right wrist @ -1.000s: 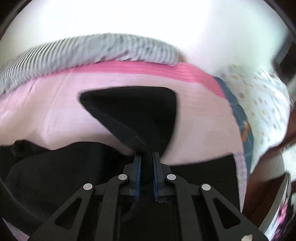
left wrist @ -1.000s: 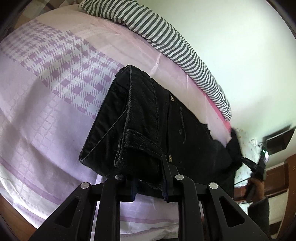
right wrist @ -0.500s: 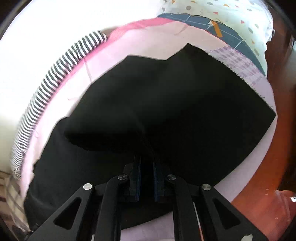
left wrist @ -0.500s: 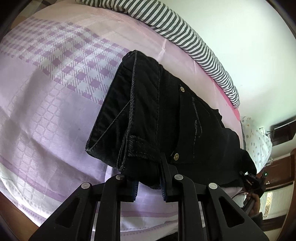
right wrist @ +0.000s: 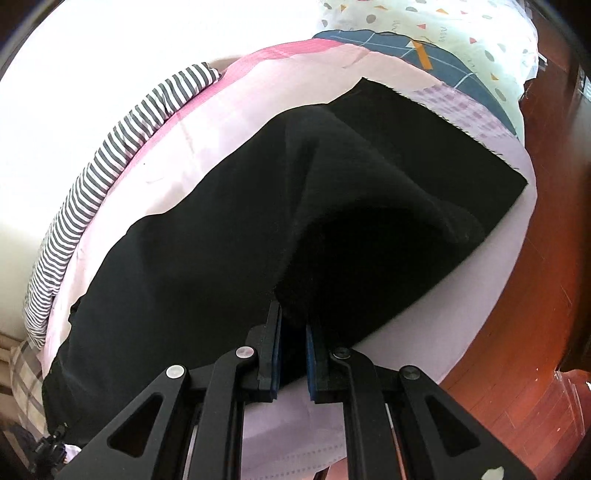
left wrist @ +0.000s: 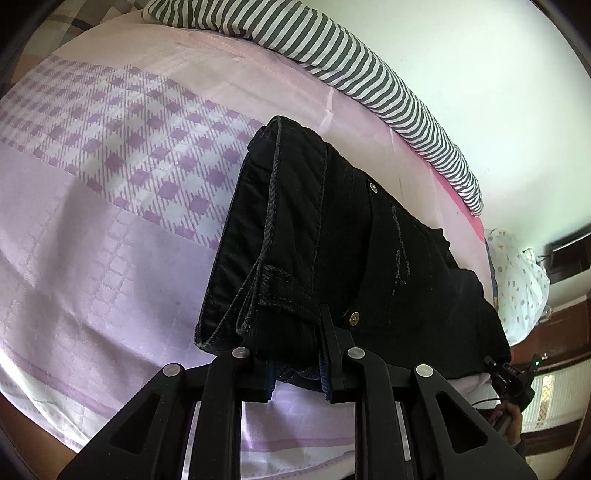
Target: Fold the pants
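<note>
Bedding covers the bed (left wrist: 92, 229), a lilac-and-pink checked sheet, with a grey-and-white striped duvet (left wrist: 354, 55) bunched along its far edge by the wall and a spotted pillow (right wrist: 436, 33) at one end. Black jeans (left wrist: 332, 236) lie stretched across this sheet between the two tools. Left gripper (left wrist: 297, 363) is clamped on the waistband edge, beside a belt loop and a rivet, lifting that end clear of the sheet. Right gripper (right wrist: 293, 354) pinches a raised fold of the black leg fabric, the rest spreading flat beyond.
</note>
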The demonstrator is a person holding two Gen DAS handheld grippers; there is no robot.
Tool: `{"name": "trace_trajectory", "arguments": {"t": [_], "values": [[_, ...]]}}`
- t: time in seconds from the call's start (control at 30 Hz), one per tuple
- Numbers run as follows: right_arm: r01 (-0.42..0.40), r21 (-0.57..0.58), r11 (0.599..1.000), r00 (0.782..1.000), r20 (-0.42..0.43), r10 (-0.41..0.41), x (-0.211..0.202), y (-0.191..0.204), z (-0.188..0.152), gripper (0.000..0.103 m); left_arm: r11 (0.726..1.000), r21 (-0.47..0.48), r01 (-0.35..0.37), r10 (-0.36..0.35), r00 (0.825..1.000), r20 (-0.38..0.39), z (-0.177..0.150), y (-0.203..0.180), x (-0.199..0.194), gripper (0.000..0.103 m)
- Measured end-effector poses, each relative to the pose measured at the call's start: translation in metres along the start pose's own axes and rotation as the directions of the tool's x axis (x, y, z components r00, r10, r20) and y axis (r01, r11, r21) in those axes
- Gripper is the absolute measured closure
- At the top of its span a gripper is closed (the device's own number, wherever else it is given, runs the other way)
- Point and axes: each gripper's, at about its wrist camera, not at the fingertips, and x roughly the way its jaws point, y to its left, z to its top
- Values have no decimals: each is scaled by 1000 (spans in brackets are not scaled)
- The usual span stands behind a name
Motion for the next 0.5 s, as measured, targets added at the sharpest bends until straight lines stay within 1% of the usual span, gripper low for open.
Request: {"name": "trace_trajectory", "arguments": {"t": [0.1, 0.13, 0.23, 0.3, 0.43, 0.47, 0.5], "values": [[3, -5, 1000, 1000, -3, -3, 0, -3, -5, 95, 1000, -1, 2, -2, 1000, 2, 2, 1, 1, 84], [1, -4, 1000, 1000, -2, -1, 0, -1, -2, 95, 1000, 6, -3, 3, 1000, 2, 3, 1, 3, 84], [5, 0, 1000, 1000, -7, -5, 1, 1, 2, 94, 997, 59, -42, 42, 999, 0, -1, -1, 7, 84], [7, -5, 1000, 1000, -14, -7, 3, 5, 2, 94, 996, 70, -46, 46, 999, 3, -2, 0, 8, 83], [-24, -1, 1000, 999, -35, 24, 3, 4, 6, 86, 998, 51, -33, 34, 999, -5, -1, 3, 8, 80], [-44, 6, 999, 998, -36, 44, 2, 3, 7, 79, 998, 50, -31, 31, 999, -8, -1, 3, 7, 80], [-83, 19, 996, 996, -38, 84, 1, 2, 8, 74, 999, 45, -26, 27, 1000, -12, -1, 3, 7, 79]]}}
